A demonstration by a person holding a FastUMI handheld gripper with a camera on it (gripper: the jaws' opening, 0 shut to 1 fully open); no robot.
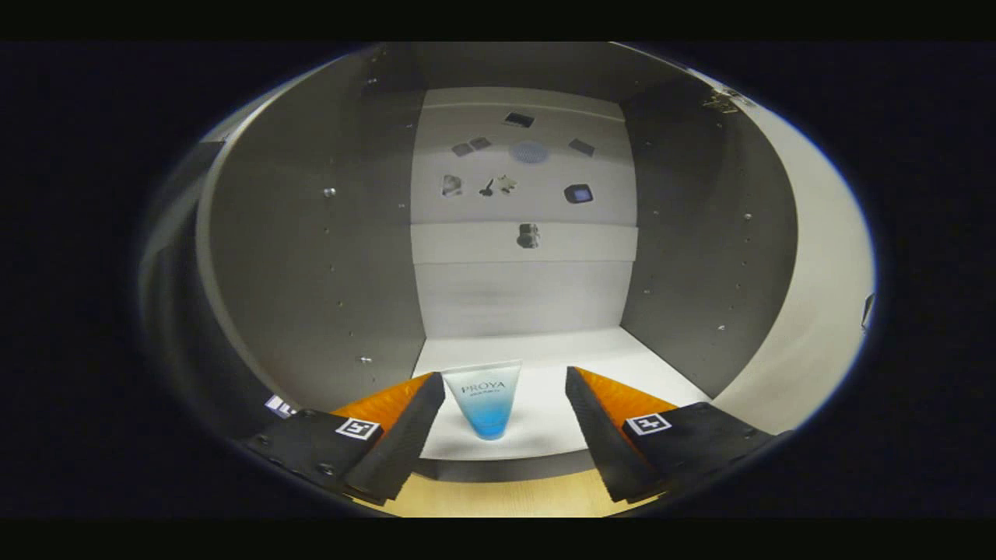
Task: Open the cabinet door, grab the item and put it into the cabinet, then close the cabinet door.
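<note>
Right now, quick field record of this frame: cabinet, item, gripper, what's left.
cabinet: open, interior in view, floor pale
item: tube standing on the cabinet floor near its front edge
gripper: fingers apart, tube between them, closer to the left finger; contact unclear
back wall: small stickers
left to do: close door

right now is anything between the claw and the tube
Nothing visible is. The tube stands on the cabinet floor, between the open claw fingers, close against one finger with a gap to the other.
</note>
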